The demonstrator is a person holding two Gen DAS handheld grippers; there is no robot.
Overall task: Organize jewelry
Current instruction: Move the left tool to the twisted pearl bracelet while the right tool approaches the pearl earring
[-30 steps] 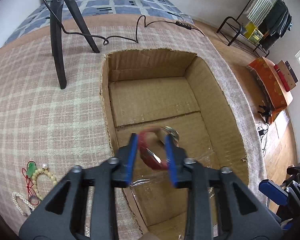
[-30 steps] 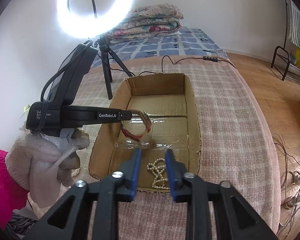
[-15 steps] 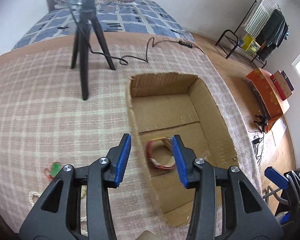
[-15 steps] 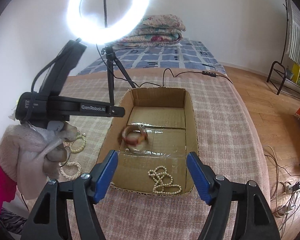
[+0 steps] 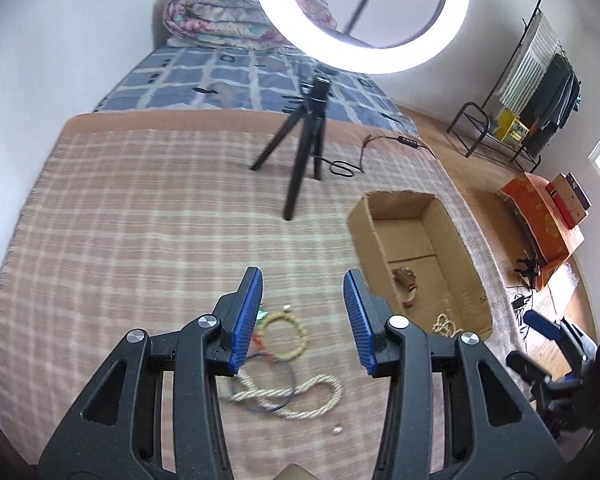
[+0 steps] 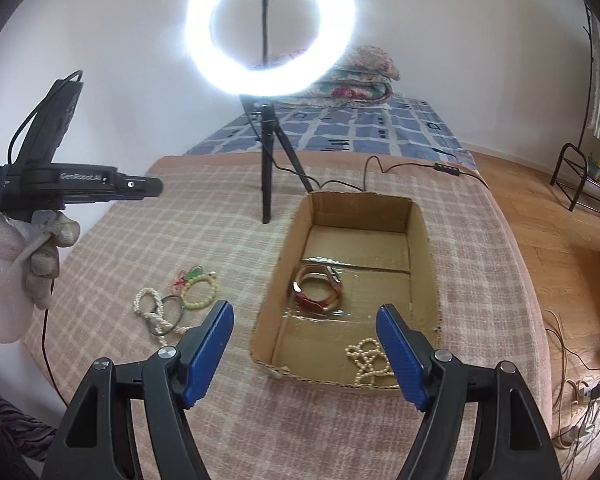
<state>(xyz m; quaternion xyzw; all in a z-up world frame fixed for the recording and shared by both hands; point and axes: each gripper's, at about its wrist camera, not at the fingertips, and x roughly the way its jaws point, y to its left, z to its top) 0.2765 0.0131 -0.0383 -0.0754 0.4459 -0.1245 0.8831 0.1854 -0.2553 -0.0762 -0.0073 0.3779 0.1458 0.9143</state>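
An open cardboard box (image 6: 422, 236) lies on the checked bedspread; it also shows in the left wrist view (image 5: 364, 228). Inside it lie a red strap watch (image 6: 317, 289) and a white pearl necklace (image 6: 365, 358). Left of the box a yellow bead bracelet (image 5: 285, 334), a cream pearl strand (image 5: 300, 398), a dark hair tie (image 5: 268, 384) and a green charm on red cord (image 6: 190, 274) lie in a small heap. My left gripper (image 5: 302, 312) is open and empty above that heap. My right gripper (image 6: 305, 350) is open and empty above the box's near left corner.
A ring light on a black tripod (image 6: 266, 176) stands on the bed behind the box, its cable (image 6: 384, 166) trailing right. A folded quilt (image 6: 352, 76) lies at the far end. The bed edge and wooden floor (image 6: 560, 248) are to the right.
My left gripper opened and let the red watch fall into the box, then swung left over the jewelry heap. My right gripper opened wide and drew back from the box.
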